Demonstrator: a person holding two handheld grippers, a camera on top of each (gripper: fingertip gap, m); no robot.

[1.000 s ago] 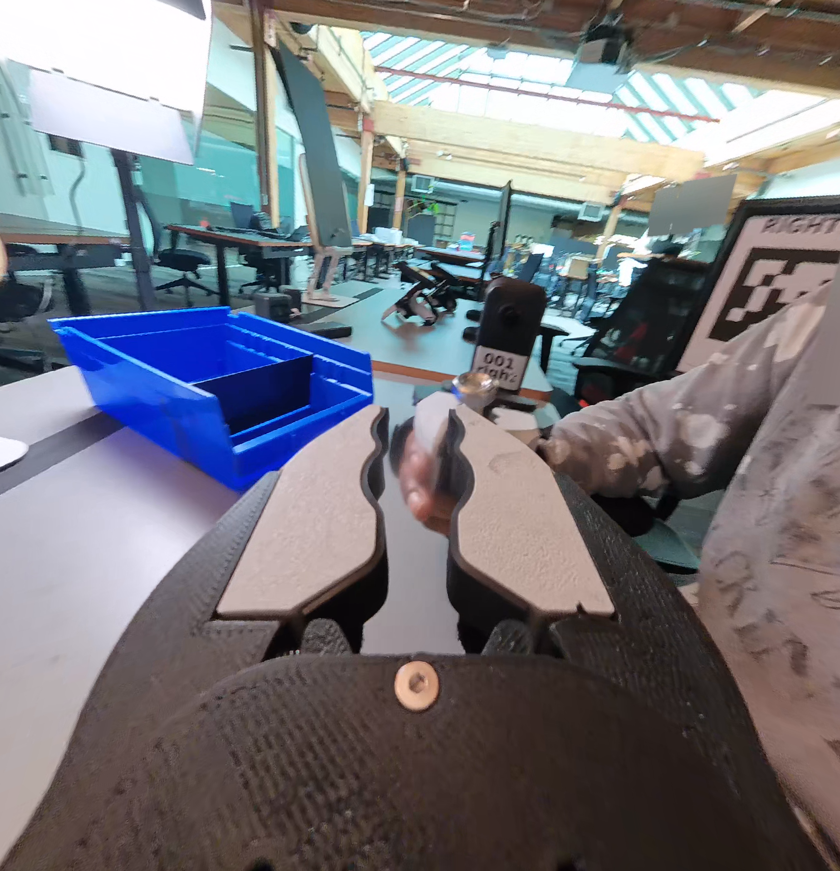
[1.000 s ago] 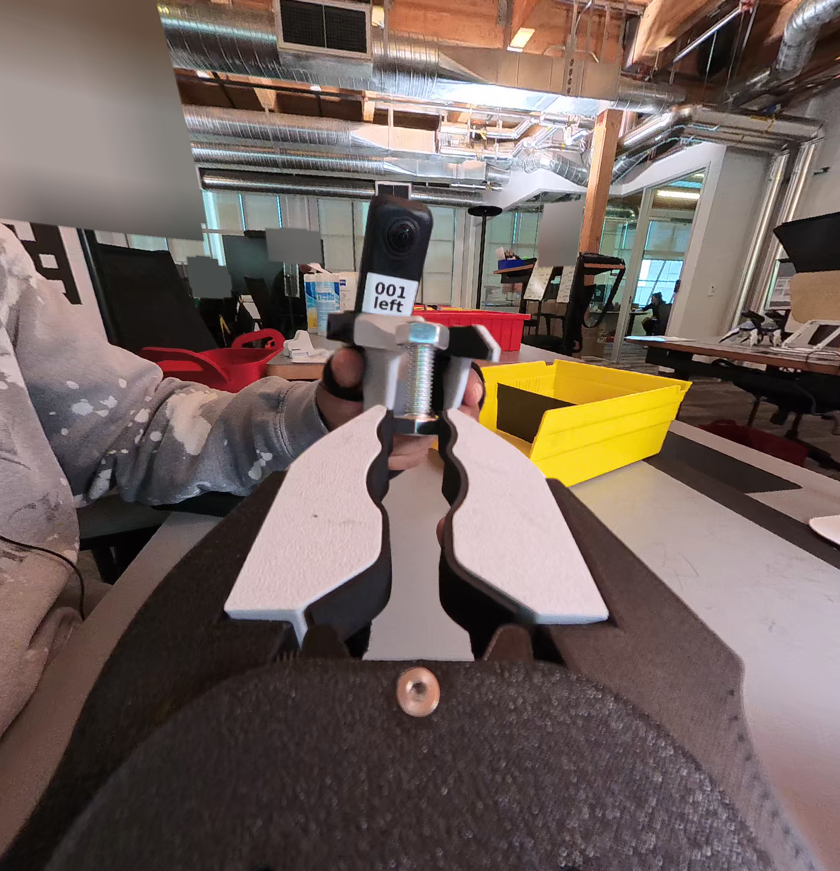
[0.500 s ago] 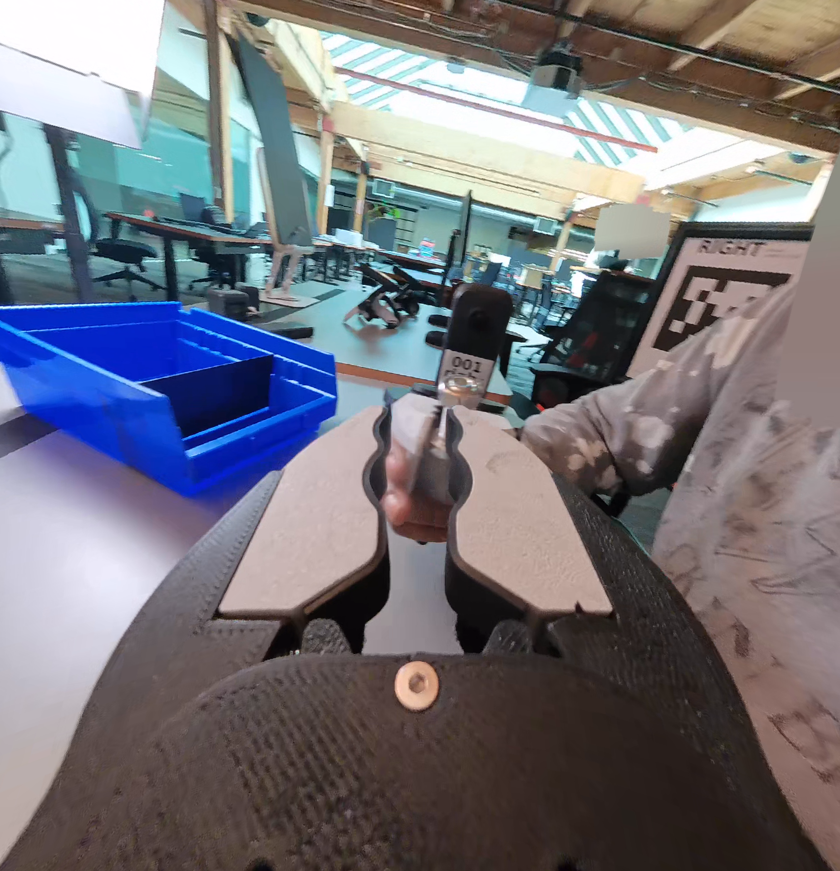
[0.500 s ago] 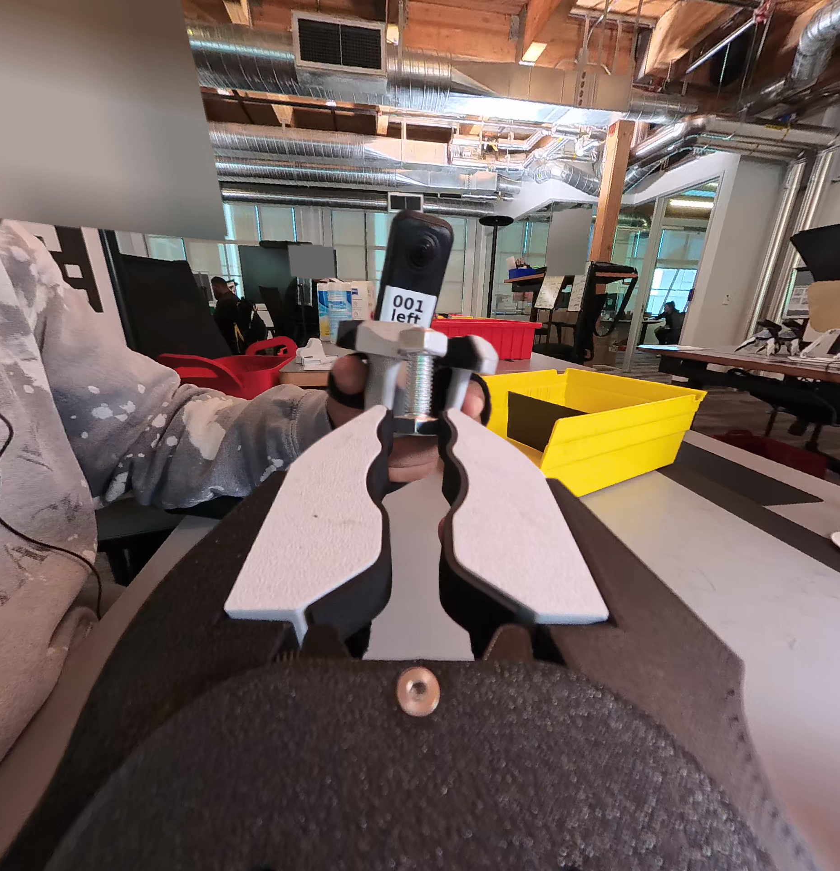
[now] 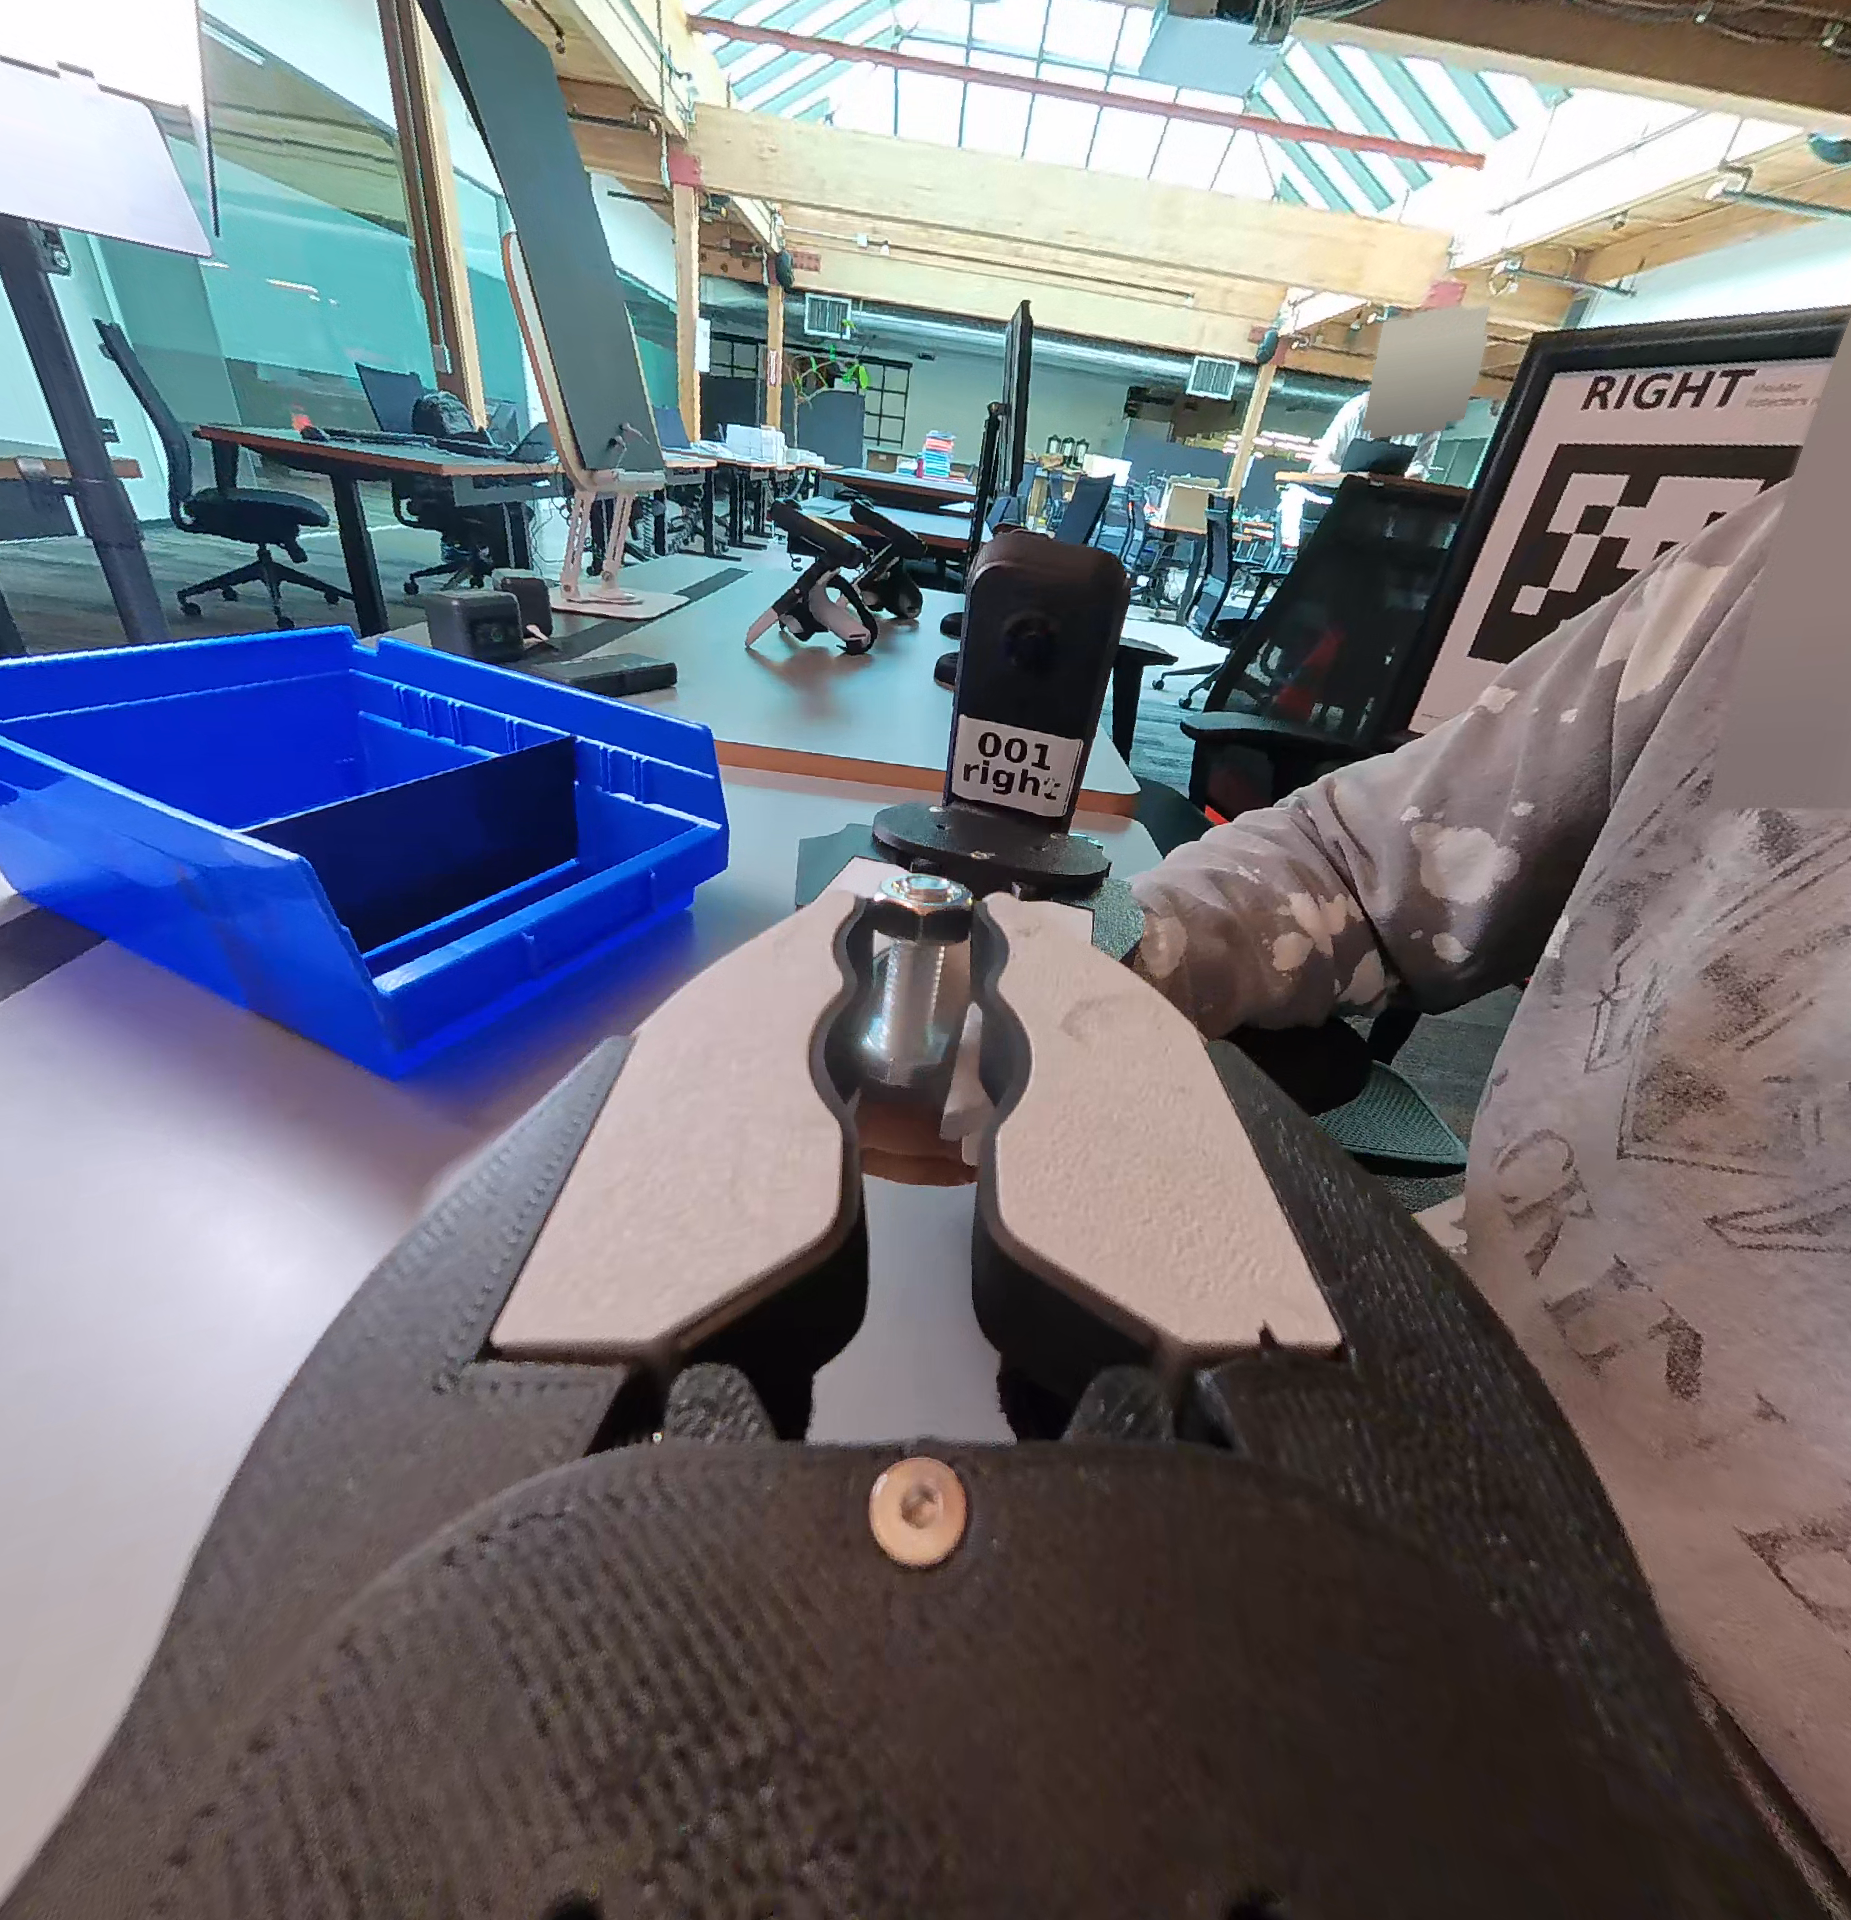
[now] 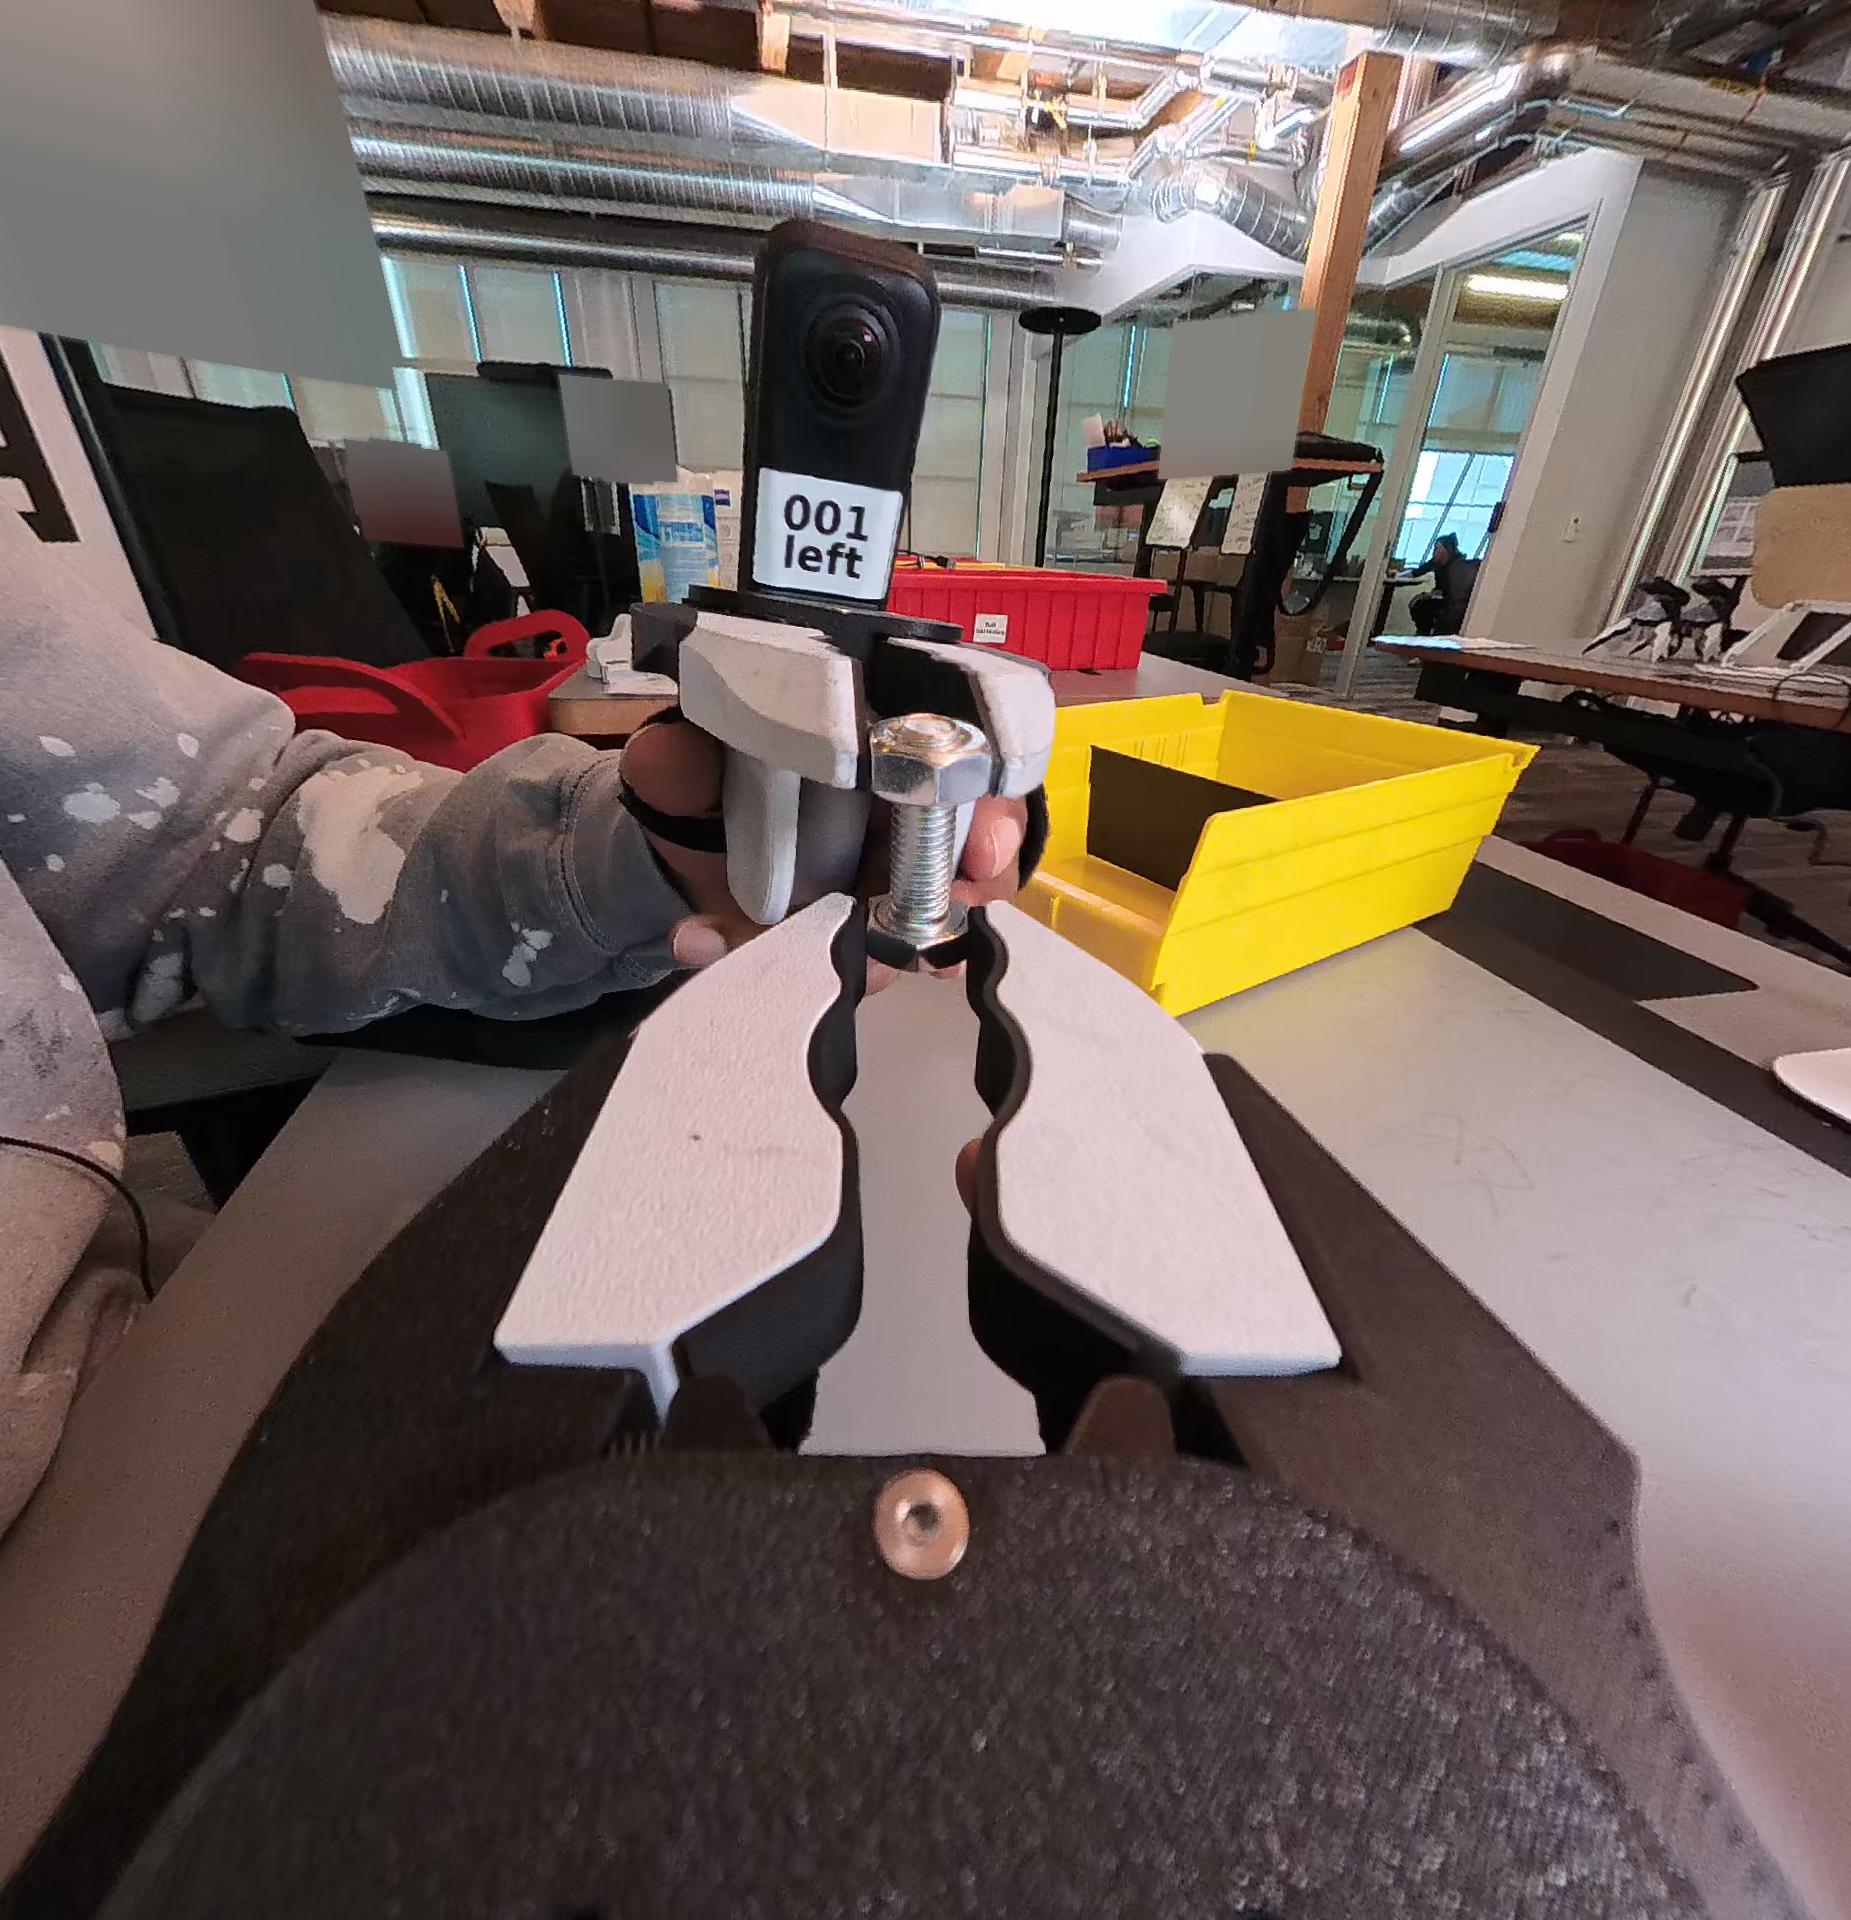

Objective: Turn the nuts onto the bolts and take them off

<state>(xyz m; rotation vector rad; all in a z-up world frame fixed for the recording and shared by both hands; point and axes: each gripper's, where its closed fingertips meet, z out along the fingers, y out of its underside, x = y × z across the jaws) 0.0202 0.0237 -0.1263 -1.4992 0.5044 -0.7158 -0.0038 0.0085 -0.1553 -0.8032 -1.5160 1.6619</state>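
Note:
My left gripper is shut on the hex head of a silver bolt, held upright above the grey table. In the right wrist view the bolt hangs head up from the left gripper. Its threaded shaft runs down into a silver nut. My right gripper is shut on that nut from below. The two grippers face each other, tips nearly touching. The right gripper's camera mount shows just behind the bolt.
A blue bin with a dark divider stands on the table to the left. A yellow bin stands to the right. The person's spotted grey sleeves reach in from the table's near side. A white object lies at the right edge. Less than 4 cm separates the two grippers' tips.
The left gripper has twisted around the bolt's axis and come nearer, so its view has swung and sharpened. The right gripper stays on the nut.

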